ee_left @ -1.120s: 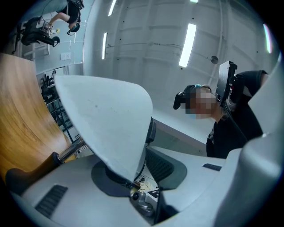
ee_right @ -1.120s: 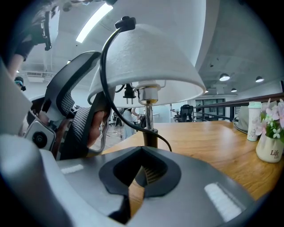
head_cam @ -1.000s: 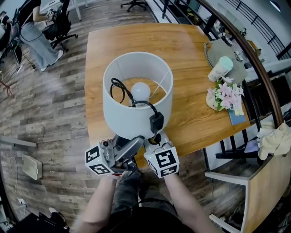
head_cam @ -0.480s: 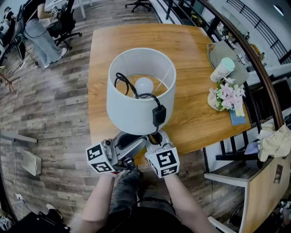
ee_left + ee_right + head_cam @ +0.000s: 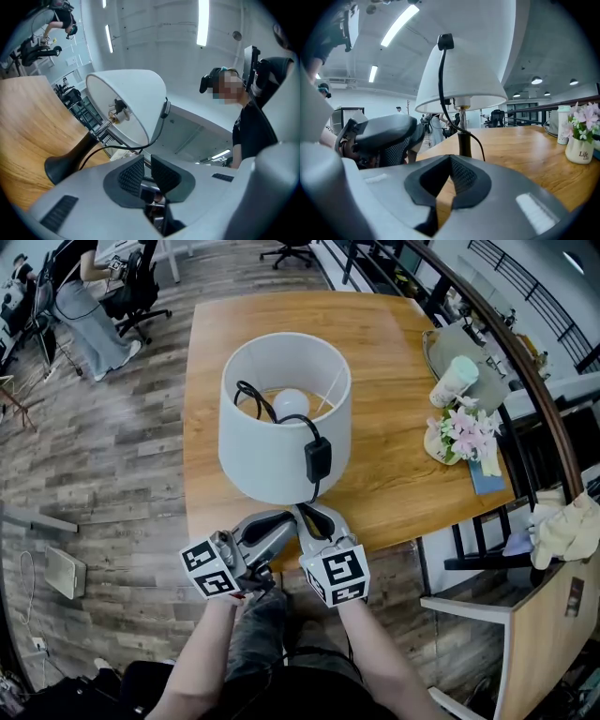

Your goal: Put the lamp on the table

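The lamp [image 5: 281,442] has a white drum shade, a bulb [image 5: 292,404] inside it, and a black cord whose switch [image 5: 318,458] hangs down over the shade's near side. It stands upright on the wooden table [image 5: 394,381], close to the near edge. The shade hides the base from above, but the left gripper view shows the dark base [image 5: 61,164] resting on the wood. My left gripper [image 5: 267,532] and right gripper [image 5: 314,521] sit side by side at the table's near edge, just short of the lamp. Both are shut with nothing between the pads. The lamp stem [image 5: 464,140] rises just beyond the right gripper [image 5: 449,176].
A white vase of pink flowers [image 5: 459,437], a pale cup [image 5: 455,381] and a grey tray [image 5: 469,343] stand along the table's right side. A black chair [image 5: 478,559] is at the right. A person sits on an office chair [image 5: 84,306] at far left.
The lamp has moved a little away from me, further over the table. Its shade no longer overlaps the grippers, which stay at the near edge.
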`<state>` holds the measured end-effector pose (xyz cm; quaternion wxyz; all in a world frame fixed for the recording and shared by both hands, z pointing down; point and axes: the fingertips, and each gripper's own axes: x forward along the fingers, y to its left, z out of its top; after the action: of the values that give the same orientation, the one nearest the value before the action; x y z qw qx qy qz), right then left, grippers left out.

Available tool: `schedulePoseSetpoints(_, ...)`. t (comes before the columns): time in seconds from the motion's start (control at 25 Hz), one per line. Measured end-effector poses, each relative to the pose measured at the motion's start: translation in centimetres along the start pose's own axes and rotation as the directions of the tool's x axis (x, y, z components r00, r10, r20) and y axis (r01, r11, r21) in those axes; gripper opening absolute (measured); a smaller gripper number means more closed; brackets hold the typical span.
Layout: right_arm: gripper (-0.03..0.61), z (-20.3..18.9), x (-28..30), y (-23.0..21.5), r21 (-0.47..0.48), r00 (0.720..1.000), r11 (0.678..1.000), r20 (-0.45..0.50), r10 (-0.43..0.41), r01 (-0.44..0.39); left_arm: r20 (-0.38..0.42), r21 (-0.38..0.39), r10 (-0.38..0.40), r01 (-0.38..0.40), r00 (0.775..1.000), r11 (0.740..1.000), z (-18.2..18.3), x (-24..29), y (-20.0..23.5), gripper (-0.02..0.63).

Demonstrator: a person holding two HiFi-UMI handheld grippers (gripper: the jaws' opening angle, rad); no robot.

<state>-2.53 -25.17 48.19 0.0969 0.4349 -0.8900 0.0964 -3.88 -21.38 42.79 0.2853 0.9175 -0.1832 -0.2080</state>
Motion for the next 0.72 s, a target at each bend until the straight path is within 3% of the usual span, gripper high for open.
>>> schedulePoseSetpoints(0.12, 0.008, 0.2, -0.7, 0.3, -0.003, 1.000, 1.000, 0.005, 0.002, -0.002, -0.010, 0.017, 0.037, -0.037, 0.999, 0.999, -0.3, -0.3, 0.0, 0.005)
schedulePoseSetpoints(0.32, 0.008, 0.5, -1.9, 0.9, -0.015, 1.000, 1.000, 0.015, 0.016, -0.015, -0.013, 0.064, 0.117, -0.116, 0.993, 0.991, -0.6, -0.6, 0.0, -0.003)
schedulePoseSetpoints(0.56, 0.008, 1.5, -3.6, 1.7, -0.032, 0.998, 0.999, 0.041, 0.040, -0.038, -0.005, 0.146, 0.252, -0.248, 0.968, 0.958, -0.5, -1.3, -0.1, -0.003)
schedulePoseSetpoints(0.72, 0.008, 1.9, -4.9, 2.3, -0.042, 0.997, 0.998, 0.058, 0.057, -0.054, 0.002, 0.196, 0.299, -0.293, 0.954, 0.936, -0.7, -1.5, -1.1, -0.003)
